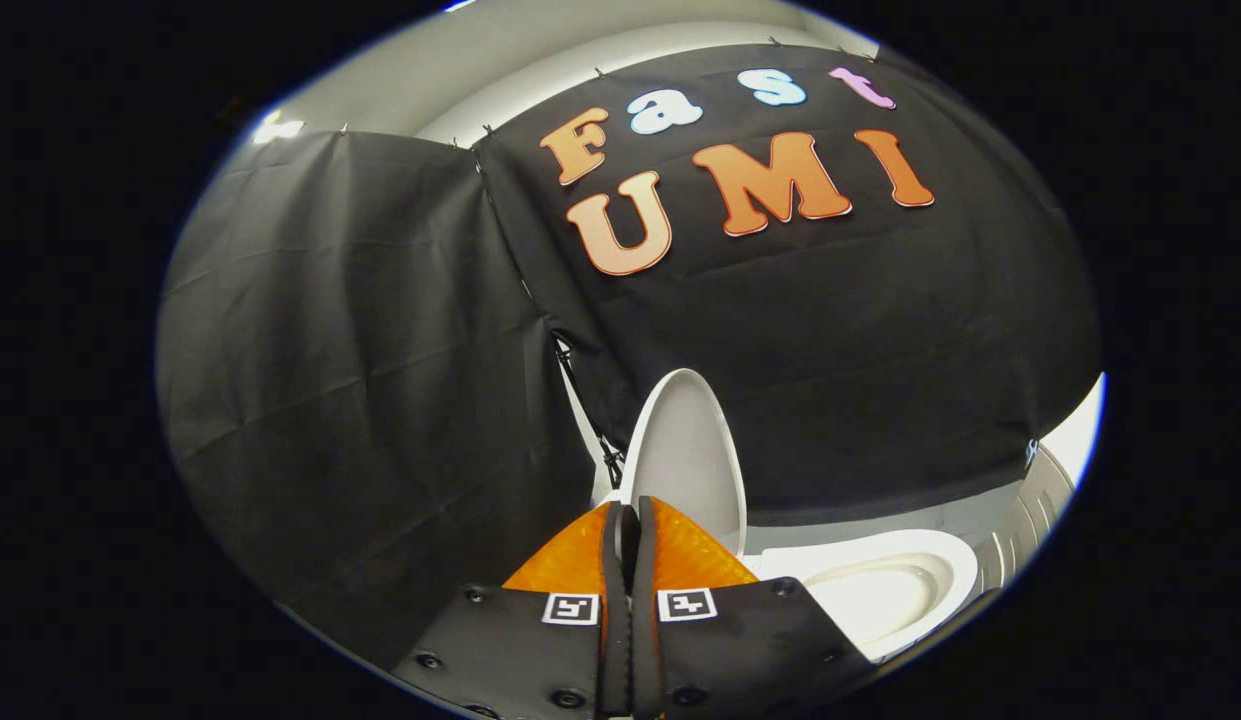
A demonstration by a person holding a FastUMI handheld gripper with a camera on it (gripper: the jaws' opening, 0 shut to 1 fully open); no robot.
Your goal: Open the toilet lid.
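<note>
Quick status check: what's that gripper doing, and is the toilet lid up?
Gripper shut, nothing between fingers. Lid upright just beyond fingertips, against the cloth wall. Bowl open beside it. Nothing in the way.

Toilet lid's (686, 450) base — hidden (behind jaws)

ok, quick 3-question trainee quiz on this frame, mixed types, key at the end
1. True or false: the toilet lid stands raised, just beyond the claw.
2. The claw's fingers are: A) spread wide B) closed together with nothing visible between them C) clamped on the lid.
3. Fill in: beside the fingers, under the raised lid, lies the open white ____.

Key: 1 true; 2 B; 3 bowl.
</note>
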